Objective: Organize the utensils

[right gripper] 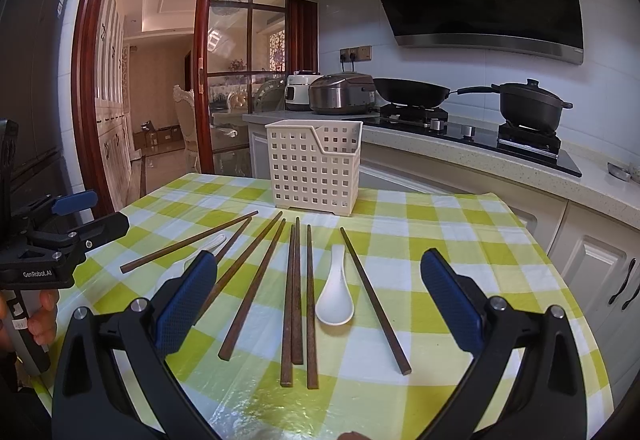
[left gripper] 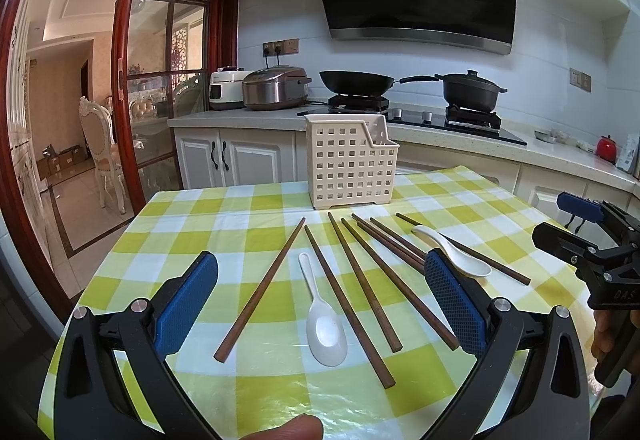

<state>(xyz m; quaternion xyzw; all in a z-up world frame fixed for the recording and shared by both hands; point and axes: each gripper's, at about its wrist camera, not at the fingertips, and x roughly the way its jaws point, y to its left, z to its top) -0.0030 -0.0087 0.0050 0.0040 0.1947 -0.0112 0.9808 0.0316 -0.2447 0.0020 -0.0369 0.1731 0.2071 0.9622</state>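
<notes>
Several brown wooden chopsticks point(left gripper: 360, 280) point(right gripper: 296, 292) lie fanned out on the green-checked tablecloth point(left gripper: 208, 216) point(right gripper: 440, 224). Two white spoons lie among them: one point(left gripper: 324, 324) between my left gripper's fingers, half hidden in the right wrist view point(right gripper: 214, 242), and one further right point(left gripper: 456, 252) point(right gripper: 335, 292). A cream perforated utensil basket point(left gripper: 352, 160) point(right gripper: 314, 168) stands upright and empty behind them. My left gripper point(left gripper: 320, 300) point(right gripper: 72, 216) is open and empty above the left utensils. My right gripper point(right gripper: 318, 296) point(left gripper: 580, 232) is open and empty above the right ones.
The table's edges drop off on the left and at the back. Behind it runs a kitchen counter point(left gripper: 440, 136) with a rice cooker point(left gripper: 276, 88), a wok point(left gripper: 356, 80) and a black pot point(left gripper: 472, 88) on the hob. A glass sliding door point(left gripper: 160, 80) stands at the left.
</notes>
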